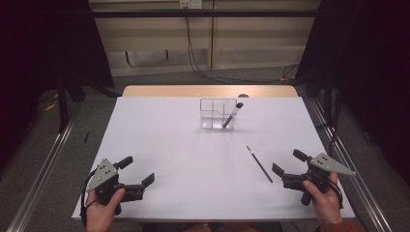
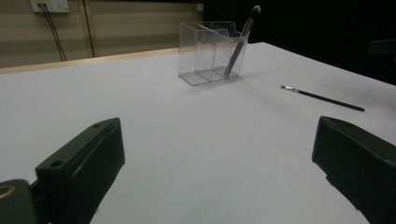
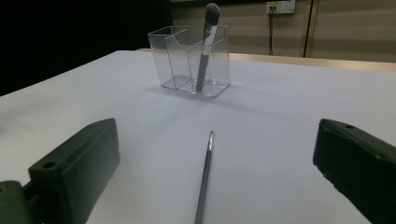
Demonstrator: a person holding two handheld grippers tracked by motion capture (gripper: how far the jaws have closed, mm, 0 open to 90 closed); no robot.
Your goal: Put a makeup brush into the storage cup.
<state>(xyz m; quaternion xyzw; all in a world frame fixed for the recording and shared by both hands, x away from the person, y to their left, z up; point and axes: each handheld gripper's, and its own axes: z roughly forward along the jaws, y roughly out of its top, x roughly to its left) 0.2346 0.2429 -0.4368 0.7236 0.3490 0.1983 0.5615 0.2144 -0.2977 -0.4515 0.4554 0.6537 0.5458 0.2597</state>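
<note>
Two grippers, one per hand, sit at the near edge of the white worktop (image 1: 169, 154). The left gripper (image 1: 137, 170) and the right gripper (image 1: 286, 162) each have fingers spread wide, holding nothing. One thin brush (image 1: 259, 164) lies flat just in front of the right gripper, its lower end cut off in the right gripper view. Farther back stands one clear organizer (image 1: 217, 114) holding one thick brush (image 1: 232, 115), which leans in the right compartment. Inner dividers are hard to make out.

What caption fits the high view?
Two open grippers, left and right, near a thin brush on the table.
</note>
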